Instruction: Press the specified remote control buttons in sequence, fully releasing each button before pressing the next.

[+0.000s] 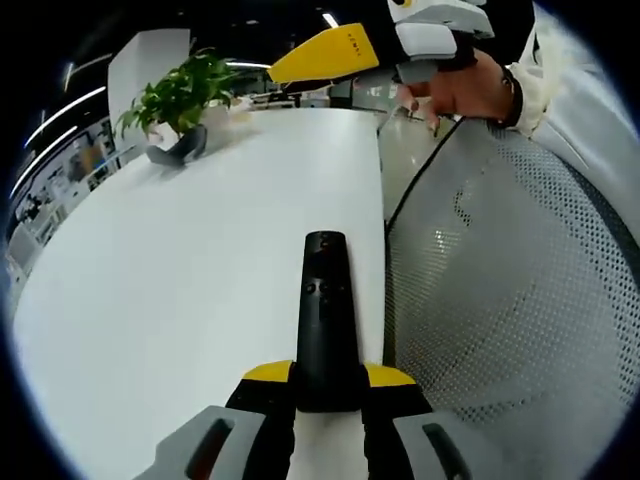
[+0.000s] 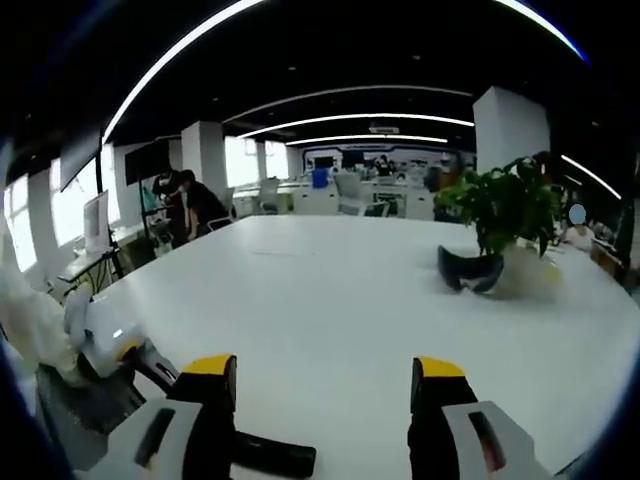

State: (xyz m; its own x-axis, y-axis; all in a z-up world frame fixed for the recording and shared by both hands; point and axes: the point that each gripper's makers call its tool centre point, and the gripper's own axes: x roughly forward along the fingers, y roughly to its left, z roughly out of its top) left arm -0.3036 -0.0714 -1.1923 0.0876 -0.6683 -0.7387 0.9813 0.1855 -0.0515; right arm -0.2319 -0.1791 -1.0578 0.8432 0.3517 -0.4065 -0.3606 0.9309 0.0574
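A slim black remote control (image 1: pixel 325 310) points away over the white table (image 1: pixel 200 280), buttons facing up. My left gripper (image 1: pixel 328 378) is shut on its near end, yellow tips on both sides. At the top of the left gripper view, a yellow finger (image 1: pixel 325 55) of the right gripper hangs above the far table, held by a hand (image 1: pixel 470 88). In the right gripper view my right gripper (image 2: pixel 325 368) stands open with nothing between its fingers, above the table. The remote (image 2: pixel 270 455) lies low in that view, behind the left finger. The left gripper (image 2: pixel 112 345) is at the left.
A potted green plant (image 1: pixel 180 92) and a dark curved object (image 1: pixel 180 148) stand on the far table; both plant (image 2: pixel 505 205) and dark object (image 2: pixel 470 272) also sit right in the right gripper view. A grey mesh chair (image 1: pixel 520 300) borders the table edge. People (image 2: pixel 185 205) stand far back.
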